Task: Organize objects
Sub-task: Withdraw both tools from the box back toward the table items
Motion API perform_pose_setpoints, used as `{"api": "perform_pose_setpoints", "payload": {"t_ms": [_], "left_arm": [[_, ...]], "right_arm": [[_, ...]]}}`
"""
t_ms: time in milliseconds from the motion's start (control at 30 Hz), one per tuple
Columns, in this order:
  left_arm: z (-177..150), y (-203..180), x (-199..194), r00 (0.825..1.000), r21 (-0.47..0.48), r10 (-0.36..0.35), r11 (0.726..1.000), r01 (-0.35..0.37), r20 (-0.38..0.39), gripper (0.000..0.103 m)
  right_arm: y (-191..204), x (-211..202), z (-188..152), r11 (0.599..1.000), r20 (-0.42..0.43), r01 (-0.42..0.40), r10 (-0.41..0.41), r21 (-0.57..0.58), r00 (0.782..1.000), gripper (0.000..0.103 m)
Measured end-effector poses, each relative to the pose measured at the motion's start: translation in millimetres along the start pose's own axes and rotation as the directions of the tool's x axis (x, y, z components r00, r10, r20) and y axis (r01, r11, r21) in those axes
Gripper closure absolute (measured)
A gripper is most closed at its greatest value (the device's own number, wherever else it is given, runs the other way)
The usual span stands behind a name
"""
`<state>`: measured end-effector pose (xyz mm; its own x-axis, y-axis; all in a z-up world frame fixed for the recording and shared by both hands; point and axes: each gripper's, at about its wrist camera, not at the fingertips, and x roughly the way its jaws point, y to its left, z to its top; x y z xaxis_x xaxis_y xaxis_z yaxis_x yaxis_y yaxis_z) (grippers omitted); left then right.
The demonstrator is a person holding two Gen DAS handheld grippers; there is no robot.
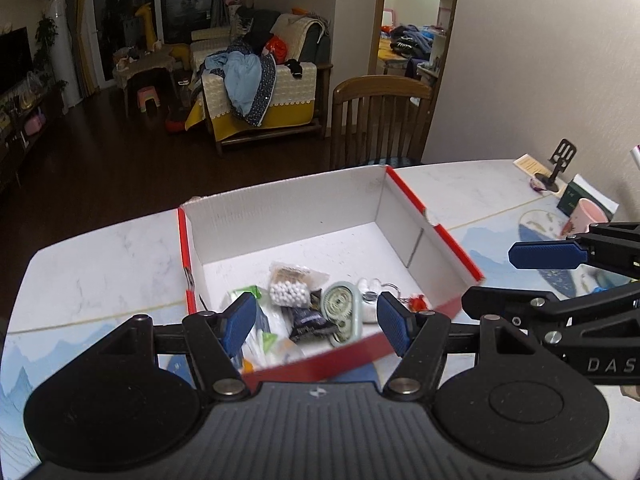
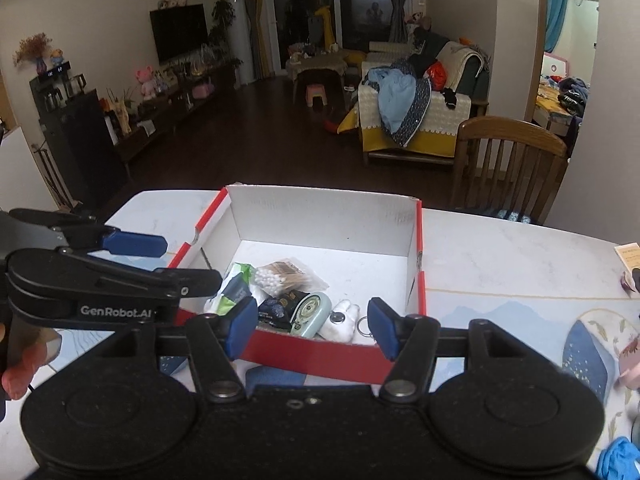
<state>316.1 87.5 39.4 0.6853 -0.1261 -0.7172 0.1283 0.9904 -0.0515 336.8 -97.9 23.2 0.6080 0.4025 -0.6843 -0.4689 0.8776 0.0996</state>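
White marble-patterned bench (image 1: 100,272) carries a red-walled box (image 1: 412,196), white inside, at frame centre. Its lower corner holds a cotton-swab bag (image 1: 289,285), a pale green case (image 1: 340,312), a dark packet (image 1: 306,320) and a white plush keyring (image 2: 340,320). Left tool (image 1: 316,322) and right tool (image 2: 312,324): both half-open, holding nothing, above the box's near wall.

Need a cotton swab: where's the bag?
In both wrist views, the cotton swab bag lies inside the red-edged box, near its front left, beside the mint-green case.
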Motion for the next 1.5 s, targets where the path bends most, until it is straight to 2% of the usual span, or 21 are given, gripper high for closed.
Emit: {"api": "perform_pose_setpoints", "payload": {"t_ms": [400,533,600,667,833,1167,1233,1500], "left_arm": [[-37,-25,-38,0.999,0.019,-0.038,0.999,0.038,0.013,0.037],[-50,-33,-44,0.999,0.034,-0.051,0.998,0.05,0.013,0.037],[-58,-37,-45,0.998,0.034,-0.059,0.998,0.059,0.011,0.035],[-67,-40,-46,0.998,0.032,-0.067,0.997,0.067,0.002,0.033],[-88,-49,-44,0.997,0.047,-0.079,0.996,0.079,-0.019,0.033],[-128,-58,-26,0.988,0.032,-0.095,0.995,0.099,-0.12,0.032],[-135,-58,-24,0.985,0.02,-0.107,0.994,0.11,-0.139,0.021],[-158,-71,-12,0.962,0.013,-0.168,0.984,0.175,-0.216,0.018]], "right_arm": [[1,-34,-34,1.0,0.025,-0.025,0.025,-0.004,0.999,0.031],[-1,-42,-45,1.0,0.028,-0.02,0.019,0.024,0.999,0.029],[-5,-47,-51,0.999,0.03,-0.022,0.021,0.039,0.999,0.023],[-7,-50,-57,0.999,0.032,-0.02,0.019,0.043,0.999,0.021],[-18,-55,-78,0.997,0.016,-0.016,0.015,0.071,1.0,0.019],[-38,-57,-115,0.995,-0.016,0.026,-0.024,0.094,1.0,0.008],[-43,-56,-123,0.993,-0.028,0.035,-0.032,0.109,0.999,0.008],[-66,-48,-155,0.982,-0.093,0.094,-0.08,0.162,0.992,0.008]]}}
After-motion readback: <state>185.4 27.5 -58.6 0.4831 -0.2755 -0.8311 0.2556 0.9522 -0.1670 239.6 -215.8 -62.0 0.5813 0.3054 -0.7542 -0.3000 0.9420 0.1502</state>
